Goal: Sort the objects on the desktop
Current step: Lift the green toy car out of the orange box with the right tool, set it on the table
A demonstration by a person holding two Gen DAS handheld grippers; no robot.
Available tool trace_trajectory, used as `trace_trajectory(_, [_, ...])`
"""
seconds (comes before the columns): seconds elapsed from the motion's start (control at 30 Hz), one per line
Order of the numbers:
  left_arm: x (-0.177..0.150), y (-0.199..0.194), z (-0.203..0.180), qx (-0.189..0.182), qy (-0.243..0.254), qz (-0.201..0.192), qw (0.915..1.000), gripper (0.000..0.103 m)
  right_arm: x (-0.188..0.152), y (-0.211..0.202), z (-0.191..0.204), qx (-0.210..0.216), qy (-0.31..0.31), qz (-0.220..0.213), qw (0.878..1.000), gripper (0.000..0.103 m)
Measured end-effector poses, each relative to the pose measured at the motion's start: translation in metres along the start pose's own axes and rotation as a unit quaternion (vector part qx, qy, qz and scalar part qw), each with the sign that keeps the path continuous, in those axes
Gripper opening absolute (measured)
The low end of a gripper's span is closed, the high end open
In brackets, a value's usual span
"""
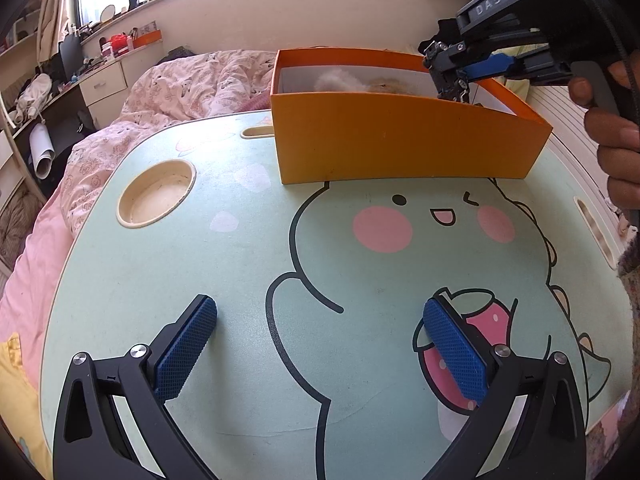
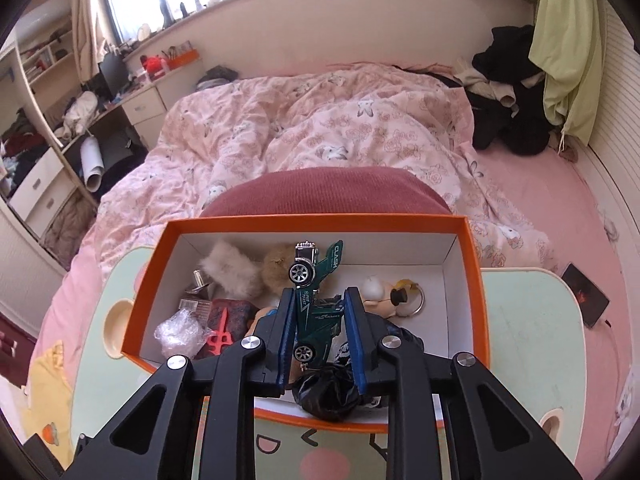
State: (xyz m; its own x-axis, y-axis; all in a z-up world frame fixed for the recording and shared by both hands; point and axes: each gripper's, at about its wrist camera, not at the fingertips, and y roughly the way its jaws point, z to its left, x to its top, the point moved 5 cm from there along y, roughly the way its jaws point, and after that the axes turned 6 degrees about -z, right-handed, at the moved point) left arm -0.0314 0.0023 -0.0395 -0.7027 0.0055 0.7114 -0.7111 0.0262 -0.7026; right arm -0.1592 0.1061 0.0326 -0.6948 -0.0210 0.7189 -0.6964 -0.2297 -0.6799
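A: Holding a green toy car, the right claw hangs over the orange box; its blue pads are clamped on the car's flanks. The car stands nose-up, one wheel above the pads, one below.

B: And the box itself?

A: It sits on the far part of the counter, a pale green lap desk printed with a cartoon dinosaur. Its white interior holds two furry tufts, a crumpled piece of clear plastic, a red cross-shaped piece, a small duck figure on a metal ring and a black bundle near the front wall, directly under the car.

B: The other claw?

A: The left claw is spread wide with nothing between its pads, low over the near part of the counter, above the dinosaur print. From its camera the right claw appears at upper right, above the box's right rim, held by a hand.

B: Surroundings?

A: A round cup recess lies left of the box; beyond it, a bed with a pink floral quilt.
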Motion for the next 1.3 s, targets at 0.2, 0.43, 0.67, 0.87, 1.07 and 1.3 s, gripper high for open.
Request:
trace_trajectory(0.2, [0.000,0.000,0.000,-0.001,0.001,0.000,1.0000,0.103,-0.018,-0.058,0.007,-0.003,-0.016,-0.051,0.999,0.022])
trace_trajectory(0.43, [0.000,0.000,0.000,-0.002,0.002,0.000,1.0000,0.103,-0.083,-0.074,-0.005,0.001,0.005,-0.024,1.000,0.022])
trace_trajectory(0.67, [0.000,0.000,0.000,-0.003,0.003,0.000,1.0000,0.103,-0.125,-0.032,-0.014,-0.010,0.027,0.017,0.999,0.023])
trace_trajectory(0.87, [0.000,0.000,0.000,-0.004,0.004,-0.001,1.0000,0.103,-0.124,-0.038,-0.011,0.000,0.022,-0.016,1.000,0.035])
trace_trajectory(1.07, [0.000,0.001,-0.001,-0.005,0.004,0.000,1.0000,0.103,-0.116,-0.088,-0.001,-0.020,-0.003,-0.118,0.993,0.083])
trace_trajectory(1.3, [0.002,-0.002,0.001,-0.022,-0.007,-0.003,0.9997,0.103,-0.162,-0.088,-0.014,-0.052,0.001,-0.068,0.996,0.084])
